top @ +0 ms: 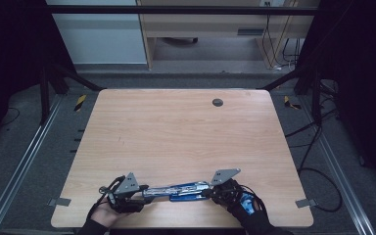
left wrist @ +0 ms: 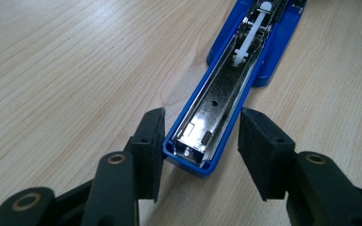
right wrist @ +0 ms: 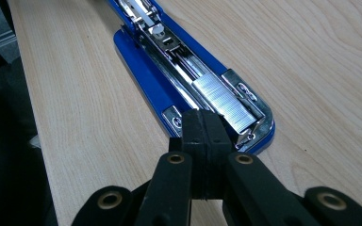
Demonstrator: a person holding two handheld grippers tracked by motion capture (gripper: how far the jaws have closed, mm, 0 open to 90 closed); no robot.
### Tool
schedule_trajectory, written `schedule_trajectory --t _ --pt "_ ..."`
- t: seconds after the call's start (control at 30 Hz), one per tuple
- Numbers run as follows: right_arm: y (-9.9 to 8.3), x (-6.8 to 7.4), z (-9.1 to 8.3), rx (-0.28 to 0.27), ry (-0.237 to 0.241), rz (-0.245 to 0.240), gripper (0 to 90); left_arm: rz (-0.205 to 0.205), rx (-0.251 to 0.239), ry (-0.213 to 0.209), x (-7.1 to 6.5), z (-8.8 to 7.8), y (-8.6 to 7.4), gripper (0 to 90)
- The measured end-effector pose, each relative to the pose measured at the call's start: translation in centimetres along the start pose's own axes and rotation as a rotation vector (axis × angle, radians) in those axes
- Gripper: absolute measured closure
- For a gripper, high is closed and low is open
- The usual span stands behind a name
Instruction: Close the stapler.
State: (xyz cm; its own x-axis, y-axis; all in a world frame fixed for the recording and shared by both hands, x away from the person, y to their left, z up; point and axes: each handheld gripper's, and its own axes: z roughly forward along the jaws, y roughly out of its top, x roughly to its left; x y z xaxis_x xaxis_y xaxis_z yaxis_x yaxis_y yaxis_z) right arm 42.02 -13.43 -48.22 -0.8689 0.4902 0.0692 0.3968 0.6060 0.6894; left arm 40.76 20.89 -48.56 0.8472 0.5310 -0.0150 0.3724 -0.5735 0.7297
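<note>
Blue stapler [top: 178,190] lies opened flat near the front edge of the wooden surface [top: 176,132], long axis running left to right between the two hands. Left gripper [top: 144,192] sits at the stapler's left end; in the left gripper view the jaws stand partly apart, straddling the tip of the blue top arm [left wrist: 193,146], one pad just beside each flank, not visibly pressing. The arm's long axis runs straight away from this gripper, so a squeeze would take it across its narrow width. Right gripper [top: 209,192] is at the opposite end, jaws fully closed on nothing, their tips at the front end of the magazine, just beside the staple strip [right wrist: 225,102] loaded in the chrome channel; contact cannot be judged. Judgement: left gripper is nearer to a grasp. A dark grommet [top: 218,102] lies well apart at the far side; nothing obstructs.
</note>
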Motion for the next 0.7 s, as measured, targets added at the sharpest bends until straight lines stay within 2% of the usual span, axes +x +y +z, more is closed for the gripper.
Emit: schedule_trajectory --t 0.33,0.5,0.7 --pt "0.0 -0.01 0.01 -0.001 0.002 0.0 90.0 0.015 -0.012 0.004 -0.06 -0.29 0.17 52.1" --pt "0.0 -0.01 0.02 -0.001 0.002 -0.001 90.0 -0.011 -0.046 -0.01 0.16 -0.66 0.23 52.9" --pt "0.01 0.01 0.01 0.001 0.001 -0.002 90.0 -0.003 -0.047 -0.005 0.07 -0.75 0.3 53.2"
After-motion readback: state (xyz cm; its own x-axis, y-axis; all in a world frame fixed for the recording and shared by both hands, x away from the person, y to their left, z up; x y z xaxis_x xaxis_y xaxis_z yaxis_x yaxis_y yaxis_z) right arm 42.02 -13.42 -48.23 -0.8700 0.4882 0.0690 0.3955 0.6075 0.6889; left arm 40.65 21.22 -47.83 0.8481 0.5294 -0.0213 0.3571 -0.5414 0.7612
